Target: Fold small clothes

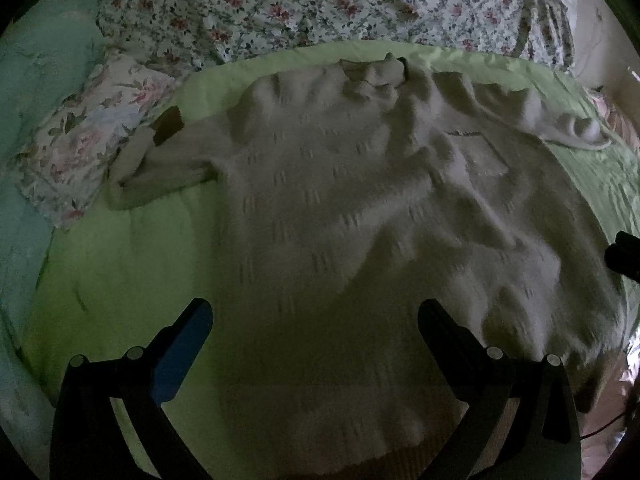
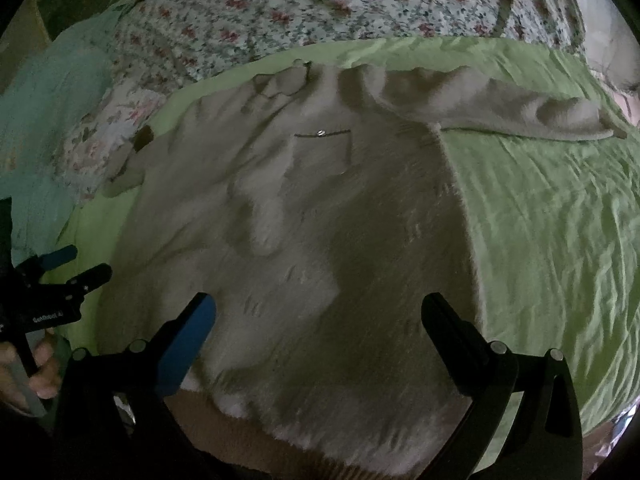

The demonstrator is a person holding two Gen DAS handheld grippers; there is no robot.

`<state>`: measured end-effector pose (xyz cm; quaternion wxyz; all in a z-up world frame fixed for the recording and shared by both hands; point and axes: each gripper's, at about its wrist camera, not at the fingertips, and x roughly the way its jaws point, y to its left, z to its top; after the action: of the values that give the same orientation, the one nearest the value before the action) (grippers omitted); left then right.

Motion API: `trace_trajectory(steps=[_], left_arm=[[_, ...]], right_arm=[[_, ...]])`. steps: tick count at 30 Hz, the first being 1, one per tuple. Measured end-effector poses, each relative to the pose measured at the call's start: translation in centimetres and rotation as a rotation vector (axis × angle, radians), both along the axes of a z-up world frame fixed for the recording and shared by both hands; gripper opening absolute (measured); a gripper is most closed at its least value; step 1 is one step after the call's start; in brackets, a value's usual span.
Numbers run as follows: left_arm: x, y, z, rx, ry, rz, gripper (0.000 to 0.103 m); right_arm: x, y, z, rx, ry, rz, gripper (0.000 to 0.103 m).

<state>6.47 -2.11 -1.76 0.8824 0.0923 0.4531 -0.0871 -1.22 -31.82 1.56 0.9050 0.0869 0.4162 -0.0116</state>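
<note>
A: Fuzzy cream sweater lies flat on the green sheet. Left gripper is spread wide, nothing in it.

B: Right gripper: same, released. Only this view shows the chest pocket clearly.

The only lettering is a small white print on the black body of the left hand-held gripper in the right wrist view; it appears mirrored and is too blurred to read reliably.
</note>
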Motion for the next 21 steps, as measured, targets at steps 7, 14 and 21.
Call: trace_trajectory(steps=[7, 14, 21], left_arm=[[3.8, 0.6, 0.8, -0.005, -0.046, 0.041, 0.103], [8.2, 1.3, 1.7, -0.023, -0.07, 0.092, 0.103], [10.9, 1.4, 1.2, -0.012, -0.055, 0.136, 0.103]], right_arm=[[2.1, -6.6, 1.1, 0.043, -0.058, -0.109, 0.103], [3.2, -20.1, 1.8, 0.171, -0.139, -0.341, 0.103], [4.1, -32.9, 1.1, 0.171, -0.13, -0.588, 0.092]])
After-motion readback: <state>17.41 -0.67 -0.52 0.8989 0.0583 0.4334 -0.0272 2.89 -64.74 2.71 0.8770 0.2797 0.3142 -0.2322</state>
